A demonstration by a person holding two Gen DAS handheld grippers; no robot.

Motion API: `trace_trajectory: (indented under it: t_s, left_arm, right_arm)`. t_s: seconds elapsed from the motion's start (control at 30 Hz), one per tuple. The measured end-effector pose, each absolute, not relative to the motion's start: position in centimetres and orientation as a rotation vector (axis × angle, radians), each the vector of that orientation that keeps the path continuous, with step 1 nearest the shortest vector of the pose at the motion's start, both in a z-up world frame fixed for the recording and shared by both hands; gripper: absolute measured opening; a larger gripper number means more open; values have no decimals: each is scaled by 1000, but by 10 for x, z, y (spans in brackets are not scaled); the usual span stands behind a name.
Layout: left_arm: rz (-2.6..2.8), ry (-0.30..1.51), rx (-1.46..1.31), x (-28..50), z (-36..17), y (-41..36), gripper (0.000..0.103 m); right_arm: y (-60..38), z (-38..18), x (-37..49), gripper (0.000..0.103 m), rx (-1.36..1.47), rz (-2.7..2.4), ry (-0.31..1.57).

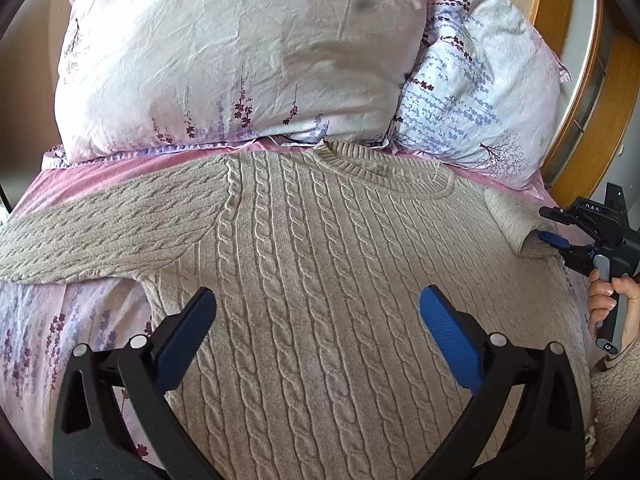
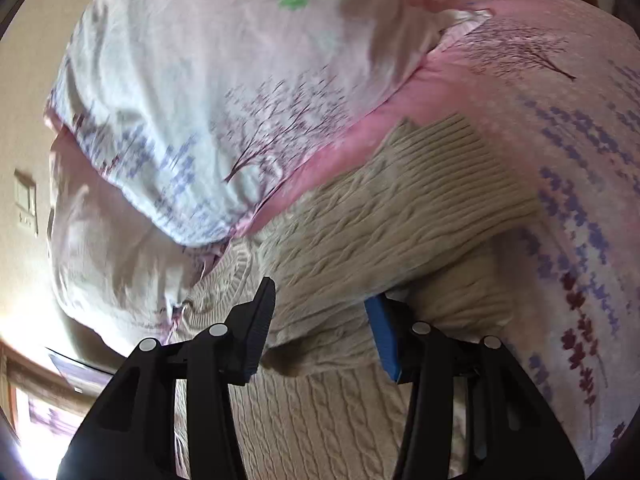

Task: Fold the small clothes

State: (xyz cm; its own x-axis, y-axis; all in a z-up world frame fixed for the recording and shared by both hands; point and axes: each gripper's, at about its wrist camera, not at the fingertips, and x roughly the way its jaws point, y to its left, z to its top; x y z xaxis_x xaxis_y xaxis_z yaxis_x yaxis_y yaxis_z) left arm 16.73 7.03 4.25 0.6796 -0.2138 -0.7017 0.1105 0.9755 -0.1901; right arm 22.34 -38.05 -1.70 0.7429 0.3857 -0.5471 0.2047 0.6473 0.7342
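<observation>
A beige cable-knit sweater [image 1: 312, 248] lies flat, front up, on a floral bed sheet, neck toward the pillows. Its left sleeve [image 1: 100, 228] stretches out to the left. My left gripper [image 1: 318, 304] is open and empty above the sweater's body. My right gripper [image 2: 320, 308] has its jaws around the folded right sleeve [image 2: 400, 216], whose ribbed cuff [image 2: 472, 172] points away; the sleeve bunches between the fingers, lifted off the sheet. The right gripper also shows in the left wrist view [image 1: 560, 240] at the sweater's right edge, held by a hand.
Two floral pillows [image 1: 240, 52] [image 1: 480, 80] lie against the head of the bed just behind the sweater's collar. The pink and lavender sheet [image 2: 580, 200] spreads around. A wooden frame [image 1: 592, 92] stands at the far right.
</observation>
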Motion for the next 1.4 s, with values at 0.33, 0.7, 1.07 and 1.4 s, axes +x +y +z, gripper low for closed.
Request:
trace_trajectory:
  t_s: [0.33,0.7,1.07,1.4]
  left_arm:
    - [-248,788,-301,170,43,105,101]
    - [-313,748,-512,178,38,120,101]
    - [-455,896,-663,221,23,75,82]
    - [-360,1007,-680,254,-4,40,70]
  right_arm:
    - [-359,20,229,10,666,-6,615]
    - [-138,4,260,31,223,434,839]
    - [-278,4,207,42,715,357,788]
    - [-419,-46,180,37,1088,91,722]
